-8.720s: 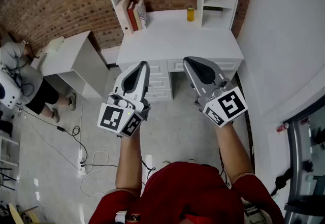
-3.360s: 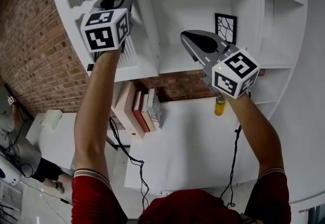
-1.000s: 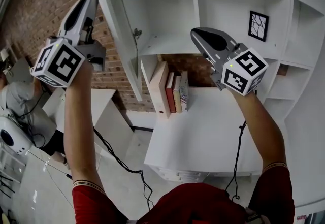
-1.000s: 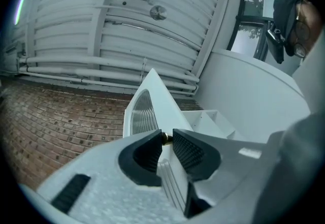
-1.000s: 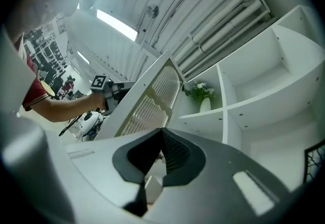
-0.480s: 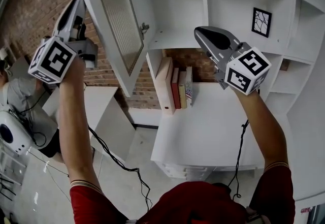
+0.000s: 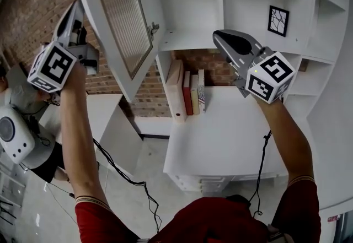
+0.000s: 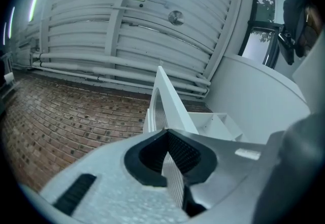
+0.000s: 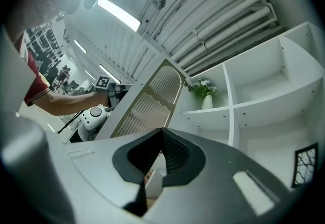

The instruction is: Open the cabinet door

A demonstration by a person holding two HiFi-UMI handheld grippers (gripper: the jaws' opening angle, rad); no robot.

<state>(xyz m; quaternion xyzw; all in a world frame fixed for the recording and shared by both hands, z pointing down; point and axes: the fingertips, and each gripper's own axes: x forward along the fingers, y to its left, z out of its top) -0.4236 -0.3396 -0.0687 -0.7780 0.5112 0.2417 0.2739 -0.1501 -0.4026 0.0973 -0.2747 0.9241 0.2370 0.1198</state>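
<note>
The white cabinet door (image 7: 122,21) with a ribbed glass panel stands swung out to the left of the upper shelf unit. Its edge (image 8: 170,103) rises ahead in the left gripper view, and its panel (image 9: 147,103) shows in the right gripper view. My left gripper (image 7: 74,7) is held to the left of the door, apart from it. Its jaws (image 8: 165,136) have just been closing and are shut with nothing between them. My right gripper (image 7: 219,34) hangs before the open shelves, shut and empty (image 9: 161,134).
Several books (image 7: 187,93) stand on the white desk (image 7: 226,137) below. A framed picture (image 7: 277,20) and a vase of flowers (image 9: 205,97) sit on the shelves. A brick wall (image 7: 33,10) lies behind, and a person with a white device (image 7: 16,137) is at far left.
The door has swung further out, showing more of its glass face. My left gripper has moved left and down, away from the door. The right gripper has sunk slightly.
</note>
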